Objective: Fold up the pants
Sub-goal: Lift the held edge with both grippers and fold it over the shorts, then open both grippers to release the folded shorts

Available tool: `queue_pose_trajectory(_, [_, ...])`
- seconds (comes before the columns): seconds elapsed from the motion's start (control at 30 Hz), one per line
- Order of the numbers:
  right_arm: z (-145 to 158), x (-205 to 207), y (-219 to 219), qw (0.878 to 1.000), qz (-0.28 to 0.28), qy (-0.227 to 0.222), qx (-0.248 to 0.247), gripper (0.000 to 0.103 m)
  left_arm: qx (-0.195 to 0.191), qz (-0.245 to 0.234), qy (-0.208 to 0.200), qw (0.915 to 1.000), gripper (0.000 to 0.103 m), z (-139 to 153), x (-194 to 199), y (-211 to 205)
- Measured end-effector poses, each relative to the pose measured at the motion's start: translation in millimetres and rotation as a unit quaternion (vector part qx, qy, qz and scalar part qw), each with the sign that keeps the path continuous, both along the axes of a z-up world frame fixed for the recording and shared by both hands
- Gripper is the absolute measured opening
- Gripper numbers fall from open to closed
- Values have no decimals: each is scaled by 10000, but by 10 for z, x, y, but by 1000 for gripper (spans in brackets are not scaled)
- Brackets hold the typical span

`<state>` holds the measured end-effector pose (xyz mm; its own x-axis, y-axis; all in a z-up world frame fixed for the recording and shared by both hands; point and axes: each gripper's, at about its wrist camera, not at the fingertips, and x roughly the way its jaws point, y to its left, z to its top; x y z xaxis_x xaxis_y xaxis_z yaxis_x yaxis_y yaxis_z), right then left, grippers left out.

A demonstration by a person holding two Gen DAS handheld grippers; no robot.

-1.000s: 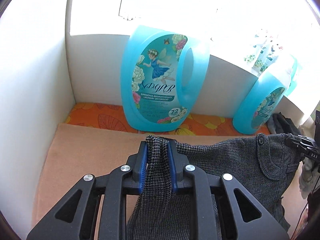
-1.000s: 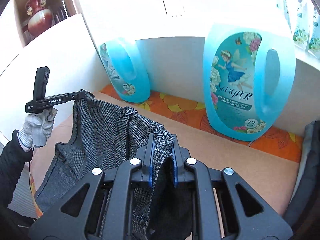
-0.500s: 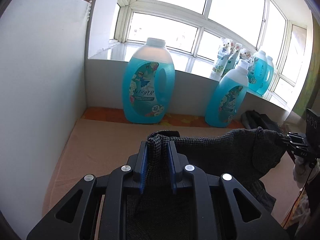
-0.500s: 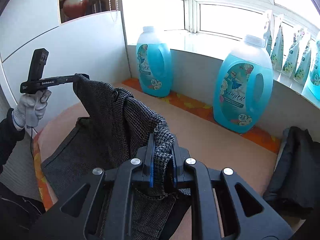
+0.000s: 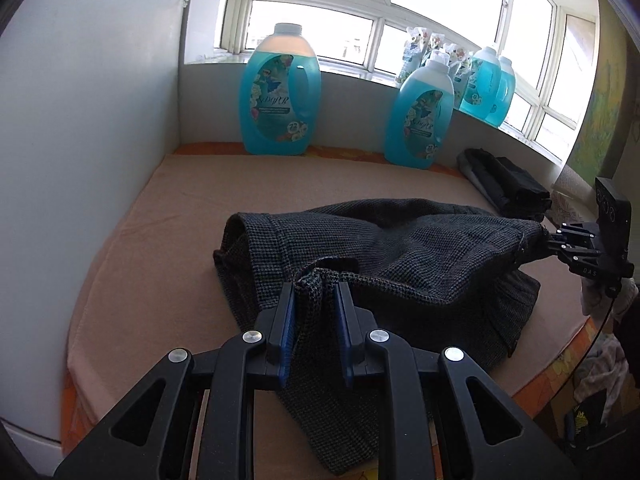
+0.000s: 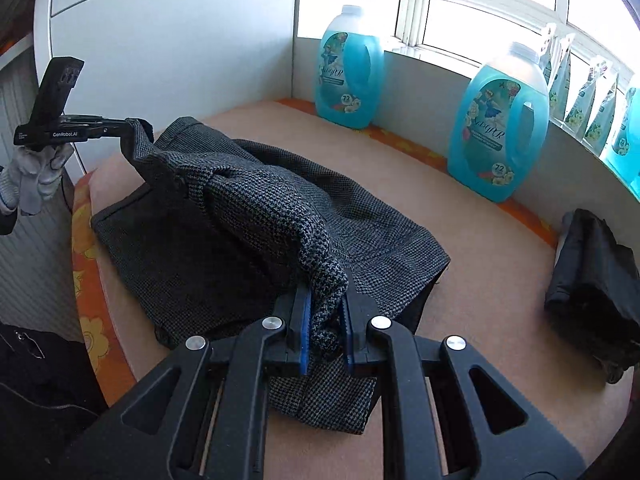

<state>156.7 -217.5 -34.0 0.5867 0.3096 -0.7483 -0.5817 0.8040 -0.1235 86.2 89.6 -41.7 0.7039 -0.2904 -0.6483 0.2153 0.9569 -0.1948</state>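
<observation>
Both hand-held grippers (image 5: 316, 304) (image 6: 324, 312) pinch pants (image 5: 400, 248).

The tan mat (image 5: 168, 216) lies bare to the left of the gray pants (image 5: 400, 256) and behind them up to the two blue detergent jugs (image 5: 280, 92) against the low back wall. A white side wall (image 5: 80, 140) closes the left. A dark folded garment (image 6: 596, 280) blocks the far right corner.
</observation>
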Motion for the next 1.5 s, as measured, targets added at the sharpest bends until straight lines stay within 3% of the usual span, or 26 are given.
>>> queue_pose_trajectory(0.13, [-192, -137, -29, 9997, -7, 39, -232, 13, -14, -20, 318, 9995, 17, -272, -180, -52])
queue_pose_trajectory(0.3, [-274, -222, -75, 9994, -27, 8, -343, 13, -104, -5, 335, 9994, 17, -288, -339, -79])
queue_pose_trajectory(0.47, [-316, -293, -94, 9984, 53, -20, -564, 13, 62, -148, 446, 9989, 17, -307, -497, -96])
queue_pose_trajectory(0.63, [-385, -315, -135, 9971, -6, -17, -759, 13, 533, -443, 606, 9958, 17, -364, -698, -207])
queue_pose_trajectory(0.7, [-411, -309, -150, 9965, -66, 30, -831, 25, 477, -467, 781, 9947, 17, -383, -721, -170])
queue_pose_trajectory(0.83, [-359, -367, -197, 9968, -35, 57, -794, 26, 407, -410, 823, 9949, 17, -282, -815, -69])
queue_pose_trajectory(0.9, [-264, -415, -248, 9980, -55, 112, -623, 34, 395, -325, 675, 9964, 17, -156, -830, -19])
queue_pose_trajectory(1.0, [-10, -487, -345, 9999, 17, 105, -36, 41, 259, -271, 341, 9987, 17, 72, -772, 8])
queue_pose_trajectory(1.1, [289, -434, -374, 9986, -55, 27, 522, 42, 436, -325, 22, 9985, 18, 226, -594, -108])
queue_pose_trajectory(1.2, [522, -287, -247, 9971, -23, -52, 765, 42, 605, -405, -77, 9973, 18, 217, -333, -231])
queue_pose_trajectory(1.33, [664, 53, 100, 9970, 111, -101, 754, 42, 701, -327, 110, 9969, 18, 14, 40, -278])
queue_pose_trajectory(1.5, [617, 575, 696, 9975, 381, 77, 588, 42, 652, -142, 573, 9961, 18, -336, 261, -197])
